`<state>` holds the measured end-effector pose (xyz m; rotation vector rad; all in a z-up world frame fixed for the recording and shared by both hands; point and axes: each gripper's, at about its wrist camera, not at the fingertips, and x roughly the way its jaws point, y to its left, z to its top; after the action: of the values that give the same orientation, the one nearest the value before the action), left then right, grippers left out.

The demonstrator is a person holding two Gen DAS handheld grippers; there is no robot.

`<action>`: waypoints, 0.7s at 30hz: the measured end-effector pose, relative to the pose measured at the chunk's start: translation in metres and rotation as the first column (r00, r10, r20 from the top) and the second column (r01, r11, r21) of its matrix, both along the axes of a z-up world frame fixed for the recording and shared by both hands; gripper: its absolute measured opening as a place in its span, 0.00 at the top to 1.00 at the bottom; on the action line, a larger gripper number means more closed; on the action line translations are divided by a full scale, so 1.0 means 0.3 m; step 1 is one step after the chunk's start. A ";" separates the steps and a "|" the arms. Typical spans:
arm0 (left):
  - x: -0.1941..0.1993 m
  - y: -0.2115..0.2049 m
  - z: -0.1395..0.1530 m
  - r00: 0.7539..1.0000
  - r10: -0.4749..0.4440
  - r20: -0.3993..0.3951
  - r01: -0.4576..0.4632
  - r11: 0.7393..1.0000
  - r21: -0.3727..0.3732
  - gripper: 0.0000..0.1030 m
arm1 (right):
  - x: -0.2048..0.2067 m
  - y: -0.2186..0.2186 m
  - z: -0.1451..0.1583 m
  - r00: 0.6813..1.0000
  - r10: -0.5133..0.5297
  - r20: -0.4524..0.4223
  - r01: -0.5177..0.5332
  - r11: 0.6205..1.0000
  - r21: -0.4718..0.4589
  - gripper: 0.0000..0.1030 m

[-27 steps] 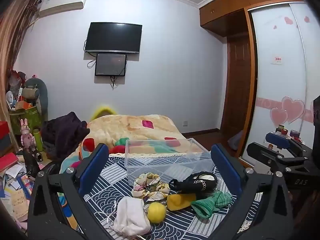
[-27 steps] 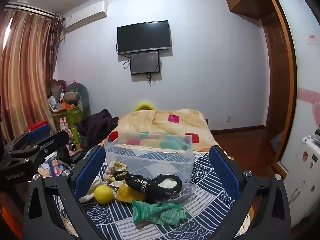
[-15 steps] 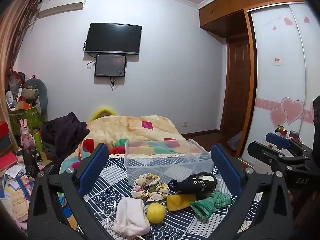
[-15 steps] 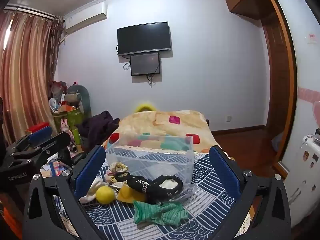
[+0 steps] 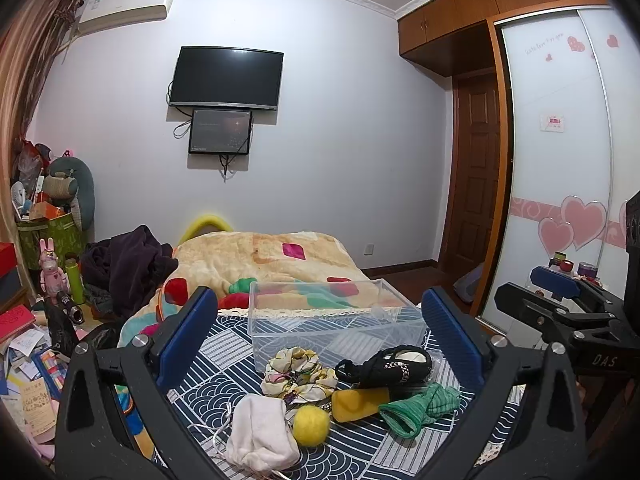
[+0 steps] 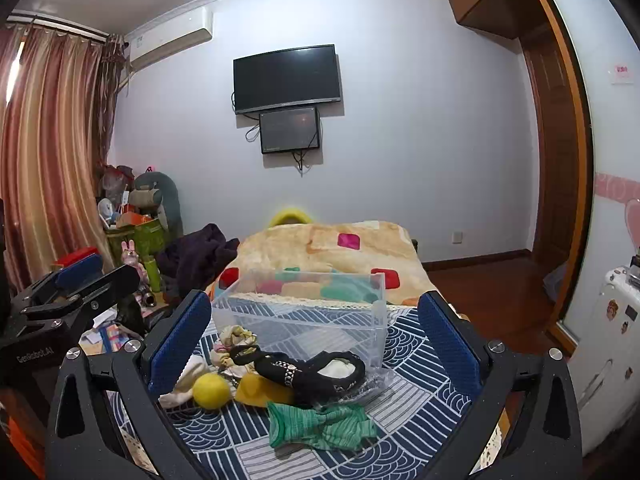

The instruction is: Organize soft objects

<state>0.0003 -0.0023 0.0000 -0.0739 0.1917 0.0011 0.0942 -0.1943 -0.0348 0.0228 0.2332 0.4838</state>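
Fingers [image 5: 188, 336] spread wide; clear bin [image 5: 332, 320] rim behind soft pile.

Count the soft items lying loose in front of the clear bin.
6, all outside the clear bin: white pouch nearest left, yellow ball, floral scrunchie by the bin wall, black slipper, yellow foam block, green sock rightmost. Smaller ones may hide underneath.

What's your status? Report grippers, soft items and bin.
Left gripper open, empty. Right gripper open, empty. Clear plastic bin holds nothing; green cloth, yellow ball, white cloth lie before it. Nothing blocking.
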 end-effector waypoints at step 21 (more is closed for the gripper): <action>-0.008 -0.002 0.013 1.000 0.000 0.006 0.000 1.000 0.003 0.00 | -0.003 -0.002 -0.003 1.000 0.004 0.000 -0.004 1.000 0.012 0.00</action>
<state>-0.0020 -0.0029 0.0039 -0.0712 0.1853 0.0013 0.0934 -0.1949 -0.0357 0.0338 0.2304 0.4896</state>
